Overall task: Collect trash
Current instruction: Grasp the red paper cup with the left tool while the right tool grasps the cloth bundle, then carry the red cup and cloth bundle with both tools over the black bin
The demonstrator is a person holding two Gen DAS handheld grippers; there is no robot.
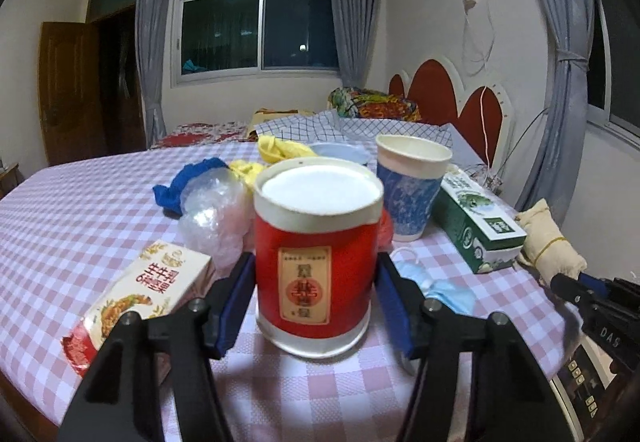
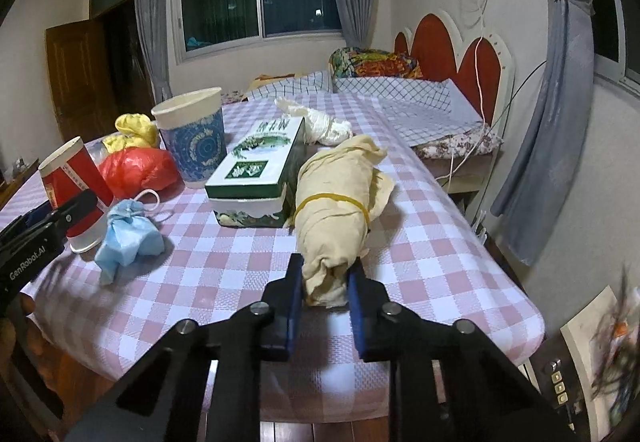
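Left hand-held gripper point(image 1: 316, 294): jaws on either side of the red paper cup point(image 1: 316, 262), blue pads point(image 1: 236, 306) at or just beside its wall; whether they press on it cannot be told. Cup stands upright on the tabletop point(image 1: 80, 202), long axis vertical, white-rimmed mouth up, printed label facing the camera.

Right hand-held gripper point(image 2: 324, 294): clamped on the near end of the cream cloth bundle point(image 2: 336, 202). Bundle lies flat near the right edge of the tabletop, long axis running away from the gripper toward the bed point(image 2: 420, 98), far end loosely flared; a yellow rubber band point(image 2: 332, 200) circles its middle.

Other items on the pink-and-white checked tabletop:
- blue patterned paper cup point(image 2: 192, 138), upright, behind and right of the red cup
- green and white box point(image 2: 260, 170), lying flat just beside the bundle's left, long axis parallel to it
- crumpled blue face mask point(image 2: 128, 238), between red cup and box, ear loop trailing
- red plastic bag point(image 2: 136, 168), behind the mask
- yellow crumpled material point(image 2: 132, 132), behind the red bag
- clear plastic wad point(image 1: 212, 218), left of the red cup
- blue crumpled cloth point(image 1: 188, 182), behind the wad
- printed snack packet point(image 1: 136, 294), flat at near left
- white crumpled cloth point(image 2: 320, 124), beyond the box
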